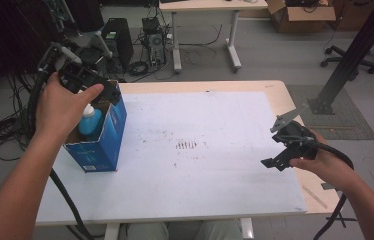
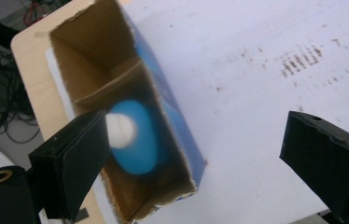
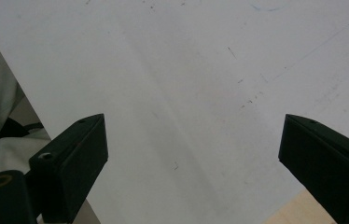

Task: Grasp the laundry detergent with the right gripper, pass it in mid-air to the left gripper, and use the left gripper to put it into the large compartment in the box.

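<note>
An open-topped blue cardboard box [image 1: 100, 145] stands at the left of the white mat [image 1: 200, 115]. Inside it sits a blue bottle [image 1: 91, 121] with a white cap. My left gripper [image 1: 106, 92] hovers just above the box's far rim, held in a hand. In the left gripper view the left gripper [image 2: 196, 144] is open, looking down into the box [image 2: 93, 60] at the bottle [image 2: 140, 140]; nothing is between its pads. My right gripper [image 1: 277, 145] hangs over the mat's right edge. The right gripper [image 3: 193, 149] is open and empty over bare mat.
The wooden table edge [image 1: 280, 95] borders the mat on the right and far side. On the floor beyond lie cables [image 1: 5, 130], a computer tower [image 1: 117, 37], another table's legs [image 1: 232, 35] and a cardboard carton [image 1: 300, 15]. A black slanted post [image 1: 355, 55] stands at the right.
</note>
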Demonstrator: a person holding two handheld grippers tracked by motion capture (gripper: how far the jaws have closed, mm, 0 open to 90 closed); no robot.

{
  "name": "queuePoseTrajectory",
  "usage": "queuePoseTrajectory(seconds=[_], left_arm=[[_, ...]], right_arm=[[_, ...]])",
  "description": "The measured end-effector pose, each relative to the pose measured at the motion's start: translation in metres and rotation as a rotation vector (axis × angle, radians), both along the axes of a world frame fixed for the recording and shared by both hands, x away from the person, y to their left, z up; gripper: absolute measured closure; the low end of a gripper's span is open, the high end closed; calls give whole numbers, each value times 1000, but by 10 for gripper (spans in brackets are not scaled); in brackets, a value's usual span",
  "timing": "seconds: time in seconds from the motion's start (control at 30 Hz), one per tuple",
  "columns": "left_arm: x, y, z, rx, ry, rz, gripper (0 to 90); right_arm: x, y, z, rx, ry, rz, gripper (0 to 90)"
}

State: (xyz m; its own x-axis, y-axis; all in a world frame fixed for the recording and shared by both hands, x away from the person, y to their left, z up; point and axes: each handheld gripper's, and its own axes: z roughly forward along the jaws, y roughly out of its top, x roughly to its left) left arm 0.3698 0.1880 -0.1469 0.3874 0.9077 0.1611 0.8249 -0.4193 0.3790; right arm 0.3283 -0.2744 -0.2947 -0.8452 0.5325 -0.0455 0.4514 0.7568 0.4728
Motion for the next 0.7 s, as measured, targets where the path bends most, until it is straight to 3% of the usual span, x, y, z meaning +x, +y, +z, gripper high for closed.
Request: queuePoseTrajectory(seconds=[0.37,0.7], left_arm=[[0,-27,7,10,14,-109,85],[2,-45,4,4,25,-191,85]], right_arm=[[-3,-3,3,0,5,-9,81],[-4,-1,4,-1,15,-9,80]])
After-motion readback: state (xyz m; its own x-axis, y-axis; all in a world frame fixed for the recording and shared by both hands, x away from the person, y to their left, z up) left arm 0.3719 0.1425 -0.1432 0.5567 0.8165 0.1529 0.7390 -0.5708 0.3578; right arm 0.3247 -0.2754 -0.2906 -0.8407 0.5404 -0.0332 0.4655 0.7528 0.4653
